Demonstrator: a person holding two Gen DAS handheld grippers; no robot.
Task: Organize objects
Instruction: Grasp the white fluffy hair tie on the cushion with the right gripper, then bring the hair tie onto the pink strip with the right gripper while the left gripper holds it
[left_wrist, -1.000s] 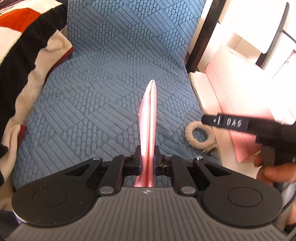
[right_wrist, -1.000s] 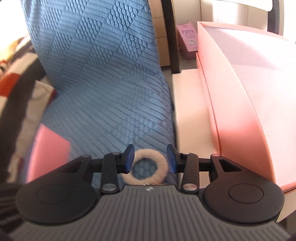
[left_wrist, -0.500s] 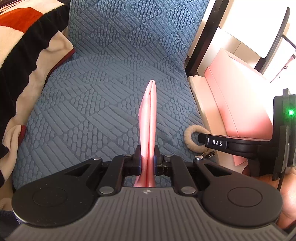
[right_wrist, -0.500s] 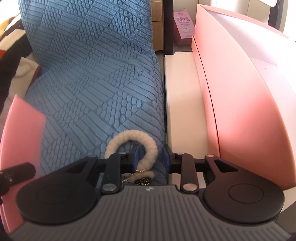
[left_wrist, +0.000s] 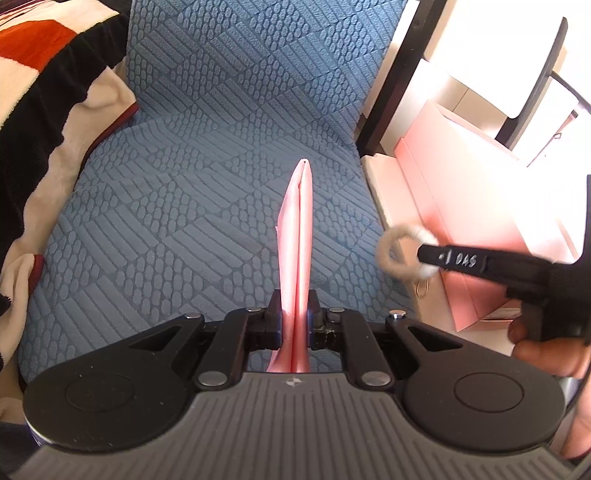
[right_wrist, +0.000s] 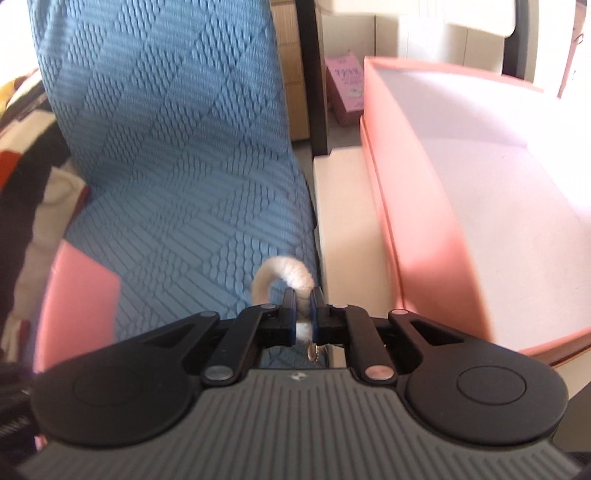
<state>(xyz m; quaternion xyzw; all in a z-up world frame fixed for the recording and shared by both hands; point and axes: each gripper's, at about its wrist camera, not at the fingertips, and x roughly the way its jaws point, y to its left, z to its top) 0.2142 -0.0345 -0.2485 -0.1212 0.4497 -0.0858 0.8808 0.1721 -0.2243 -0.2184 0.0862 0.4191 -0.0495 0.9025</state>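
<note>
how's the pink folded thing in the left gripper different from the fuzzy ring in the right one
The pink folded sheet is flat, smooth and straight, standing on edge; the fuzzy ring is a cream plush loop with metal rings hanging below. The sheet reaches far past the left gripper; the ring pokes out little from the right gripper. Both are clamped between shut jaws.

Home (blue sofa (left_wrist: 221, 155); blanket (left_wrist: 44, 92))

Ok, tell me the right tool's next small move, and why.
Probably carry the fuzzy ring rightward over the open pink box before letting go. The right tool has just been closing and now pinches the ring, lifted off the blue cushion; the box sits empty just beside it. The left tool holds the pink lid clear.
</note>
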